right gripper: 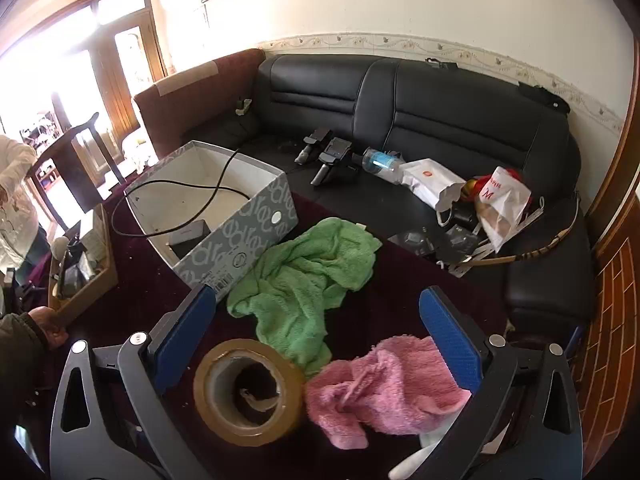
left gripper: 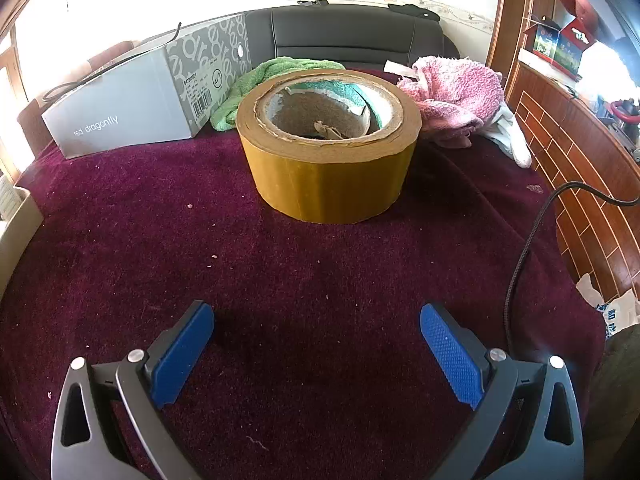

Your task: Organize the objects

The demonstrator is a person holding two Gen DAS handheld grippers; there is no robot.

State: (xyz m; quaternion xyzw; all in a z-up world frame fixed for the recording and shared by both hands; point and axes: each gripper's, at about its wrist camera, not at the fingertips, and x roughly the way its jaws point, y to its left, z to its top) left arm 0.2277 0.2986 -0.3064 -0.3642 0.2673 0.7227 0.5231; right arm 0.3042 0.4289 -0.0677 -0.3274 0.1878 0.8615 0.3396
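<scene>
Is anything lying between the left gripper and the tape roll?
Nothing visible. In the left wrist view the left gripper is open, and only bare purple cloth lies between it and the tape roll. The towels sit behind the roll.

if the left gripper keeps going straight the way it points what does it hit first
Probably the roll of brown tape, lying flat dead ahead between the open left gripper fingers' line; only bare maroon cloth lies before it.

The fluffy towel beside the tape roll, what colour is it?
Pink towel, clearest in the right wrist view.
</scene>
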